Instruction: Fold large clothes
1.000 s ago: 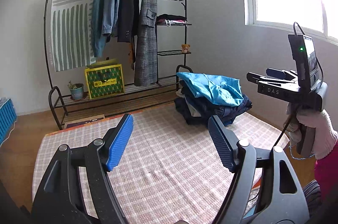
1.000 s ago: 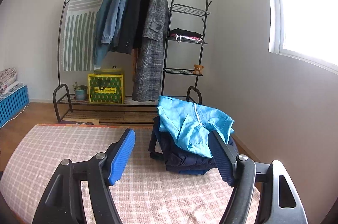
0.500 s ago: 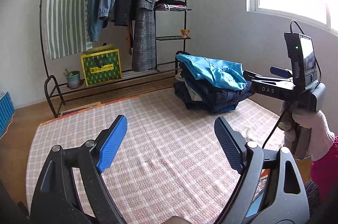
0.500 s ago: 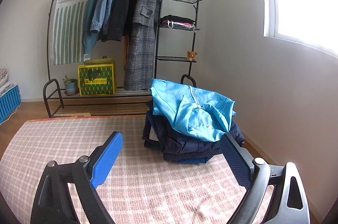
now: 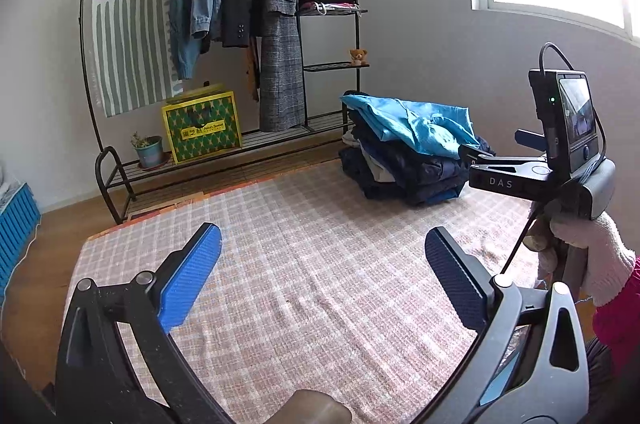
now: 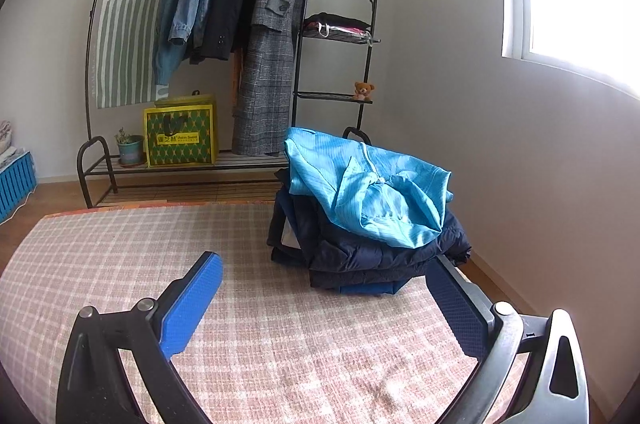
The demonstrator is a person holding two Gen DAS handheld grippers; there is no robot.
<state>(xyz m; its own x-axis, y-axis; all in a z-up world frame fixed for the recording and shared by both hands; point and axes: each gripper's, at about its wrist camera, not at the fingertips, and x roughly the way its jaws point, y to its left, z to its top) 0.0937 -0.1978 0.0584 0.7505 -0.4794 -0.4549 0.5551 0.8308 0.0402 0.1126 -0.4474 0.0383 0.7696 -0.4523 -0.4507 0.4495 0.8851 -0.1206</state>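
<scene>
Right wrist view: your right gripper [image 6: 324,298] has its jaws wide apart with nothing between them, and it faces the pile of clothes [image 6: 368,220].
Left wrist view: your left gripper [image 5: 322,264] is likewise spread and empty, held over bare checked rug [image 5: 320,264].
Right hand: a gloved hand [image 5: 580,256] carries the right tool at the right edge of the left view, its nose level with the pile.
Task item: the pile sits at the far right corner of the rug, near the wall. A light blue garment [image 6: 360,192] lies on top, loosely bunched; dark navy garments [image 6: 380,256] lie in flatter layers beneath.
Surroundings: the clothes rack [image 5: 224,24] stands behind, apart from the pile.
Step in hand: judged unsettled. The stack would fit either garments waiting to be folded or garments folded and set aside; the rug in front carries no spread garment.
Next move: cannot be fixed from this scene. Any grasp on the top garment would call for a pinch on an edge or collar, not the bunched middle.
</scene>
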